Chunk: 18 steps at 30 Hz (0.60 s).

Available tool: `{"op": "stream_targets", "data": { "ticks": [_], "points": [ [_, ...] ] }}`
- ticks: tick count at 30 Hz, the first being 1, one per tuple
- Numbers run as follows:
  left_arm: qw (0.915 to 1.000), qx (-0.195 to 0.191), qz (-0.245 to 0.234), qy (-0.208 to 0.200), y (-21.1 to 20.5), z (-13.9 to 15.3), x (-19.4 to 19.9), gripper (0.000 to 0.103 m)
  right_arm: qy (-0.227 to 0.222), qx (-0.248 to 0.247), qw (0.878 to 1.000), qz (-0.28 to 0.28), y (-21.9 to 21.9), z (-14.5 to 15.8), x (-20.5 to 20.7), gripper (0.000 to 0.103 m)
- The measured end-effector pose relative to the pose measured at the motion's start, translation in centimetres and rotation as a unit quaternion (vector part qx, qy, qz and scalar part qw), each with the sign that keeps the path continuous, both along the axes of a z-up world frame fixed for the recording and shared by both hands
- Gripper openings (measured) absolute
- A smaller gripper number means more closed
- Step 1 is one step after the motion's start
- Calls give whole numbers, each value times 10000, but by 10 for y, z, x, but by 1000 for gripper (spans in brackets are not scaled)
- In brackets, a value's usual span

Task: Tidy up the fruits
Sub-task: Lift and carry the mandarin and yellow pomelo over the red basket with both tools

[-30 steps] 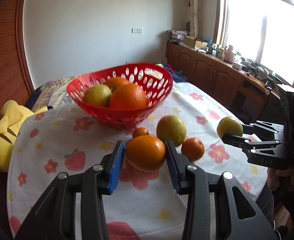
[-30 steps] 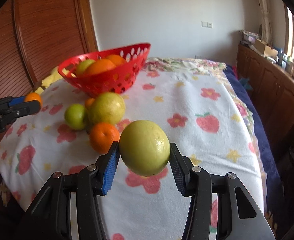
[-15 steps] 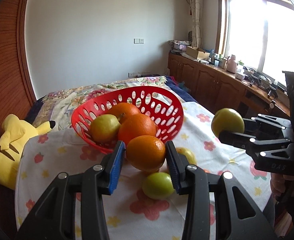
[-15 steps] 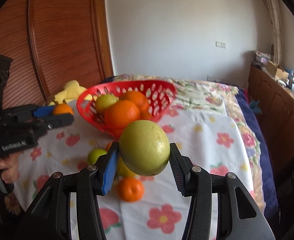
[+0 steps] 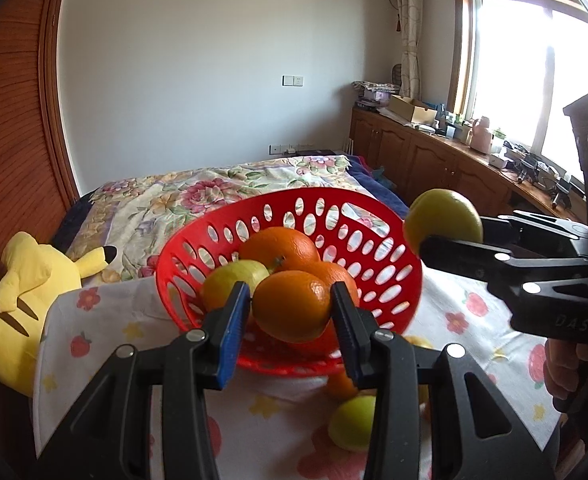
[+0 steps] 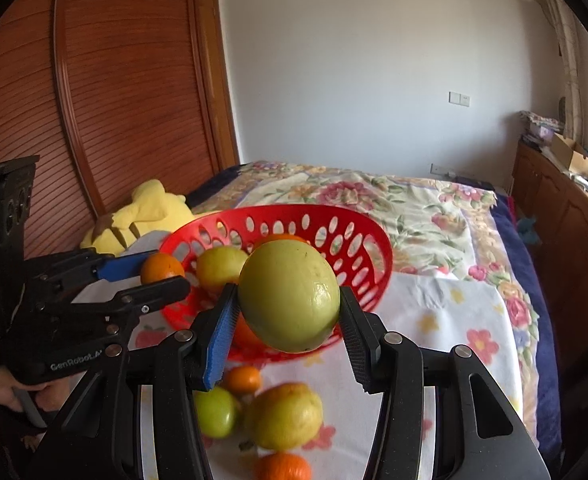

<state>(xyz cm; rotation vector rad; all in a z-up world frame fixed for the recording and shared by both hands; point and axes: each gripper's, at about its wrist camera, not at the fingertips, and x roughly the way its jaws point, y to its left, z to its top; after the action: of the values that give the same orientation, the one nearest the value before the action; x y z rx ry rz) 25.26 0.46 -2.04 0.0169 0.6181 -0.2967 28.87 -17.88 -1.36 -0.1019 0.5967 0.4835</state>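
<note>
Both grippers are loaded and close to the red basket (image 5: 389,236), which sits on the flowered cloth (image 5: 473,320) and already holds at least 3 fruits: 2 oranges and a yellow-green one. The left gripper (image 5: 290,312) has its jaws pinching an orange (image 5: 292,306) squarely across its middle, with the fruit hanging in front of the basket's near rim. The right gripper (image 6: 288,310) has its jaws clamped on a large yellow-green fruit (image 6: 290,294), which in the left wrist view floats just off the basket's right-hand rim.

The step in hand looks like the carry-in before release. To do it well, bring each fruit clearly over the rim and above a free spot in the bowl, then lower it until it nearly rests on the pile before spreading the jaws; a drop from height onto round fruit could send it rolling out. The 2 grippers are near each other, so it seems wiser to release 1 at a time, orange first since it is nearest the centre, and back that gripper away before the other moves in.

About 4 loose fruits (image 6: 282,416) lie on the cloth below, though blur and the gripper frames hide part of them
</note>
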Motion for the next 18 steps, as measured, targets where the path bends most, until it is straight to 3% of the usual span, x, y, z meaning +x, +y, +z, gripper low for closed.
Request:
{"op": "stream_targets", "data": {
  "ticks": [18],
  "points": [
    [9998,-69,-69,182,8,-13,34,40,228,-269,9994,-20,14,-29,59,50]
  ]
}}
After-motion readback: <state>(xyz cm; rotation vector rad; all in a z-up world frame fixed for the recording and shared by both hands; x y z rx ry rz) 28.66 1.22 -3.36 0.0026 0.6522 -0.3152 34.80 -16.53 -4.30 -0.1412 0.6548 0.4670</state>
